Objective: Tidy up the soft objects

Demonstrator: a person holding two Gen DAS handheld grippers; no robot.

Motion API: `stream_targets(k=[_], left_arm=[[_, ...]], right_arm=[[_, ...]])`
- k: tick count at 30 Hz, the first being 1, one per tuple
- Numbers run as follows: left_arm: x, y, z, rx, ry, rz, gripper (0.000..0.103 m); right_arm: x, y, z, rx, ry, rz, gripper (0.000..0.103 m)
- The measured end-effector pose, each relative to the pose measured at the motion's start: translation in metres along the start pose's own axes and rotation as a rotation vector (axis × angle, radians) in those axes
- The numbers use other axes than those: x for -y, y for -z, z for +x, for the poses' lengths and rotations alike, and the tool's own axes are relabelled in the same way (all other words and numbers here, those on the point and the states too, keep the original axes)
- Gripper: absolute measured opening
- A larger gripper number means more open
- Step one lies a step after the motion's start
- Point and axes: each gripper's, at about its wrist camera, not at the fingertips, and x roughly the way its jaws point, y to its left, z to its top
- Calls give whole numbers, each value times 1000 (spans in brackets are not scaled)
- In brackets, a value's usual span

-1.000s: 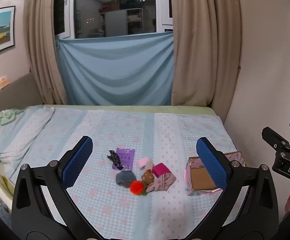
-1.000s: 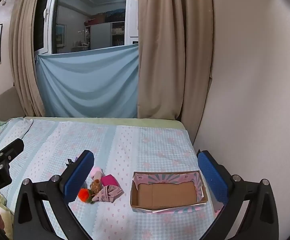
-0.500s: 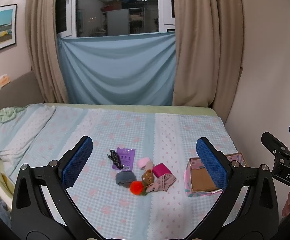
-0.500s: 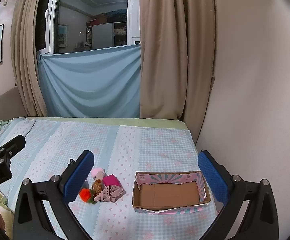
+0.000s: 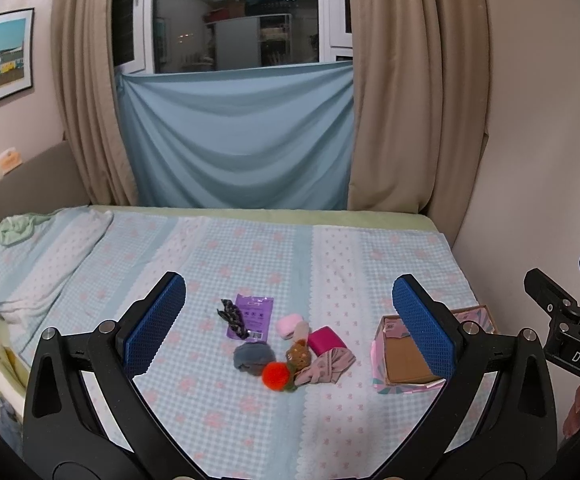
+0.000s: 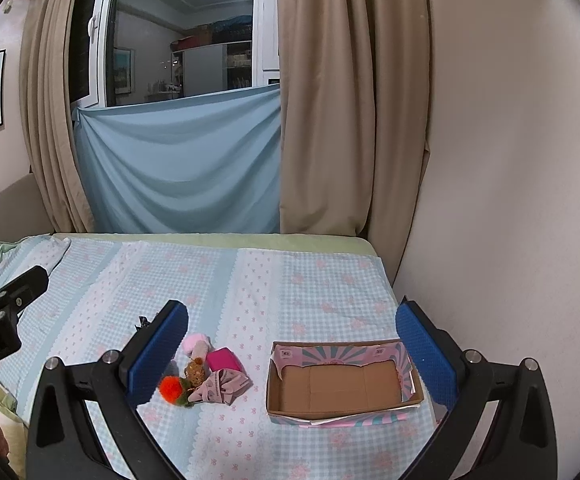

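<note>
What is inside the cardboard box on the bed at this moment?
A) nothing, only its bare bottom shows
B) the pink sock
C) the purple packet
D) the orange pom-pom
A: the box shows only bare brown cardboard inside, and the soft things lie on the bed to its left.

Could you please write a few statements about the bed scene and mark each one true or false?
1. The cardboard box already holds several soft items. False: its brown floor is bare.
2. Both the left gripper and the right gripper are open and hold nothing. True.
3. The orange pom-pom lies at the near edge of the pile of soft things. True.
4. The purple packet lies inside the box. False: it lies flat on the bedspread, at the far side of the pile.
5. The magenta block sits between the pink puff and the box. True.
</note>
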Motion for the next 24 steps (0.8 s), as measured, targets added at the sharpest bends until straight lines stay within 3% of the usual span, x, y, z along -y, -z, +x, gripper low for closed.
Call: stream_targets(k=[24], left_arm=[[1,-3,2,-4,-4,-1,103]], right_arm=[[1,2,-1,4,-1,6,103]])
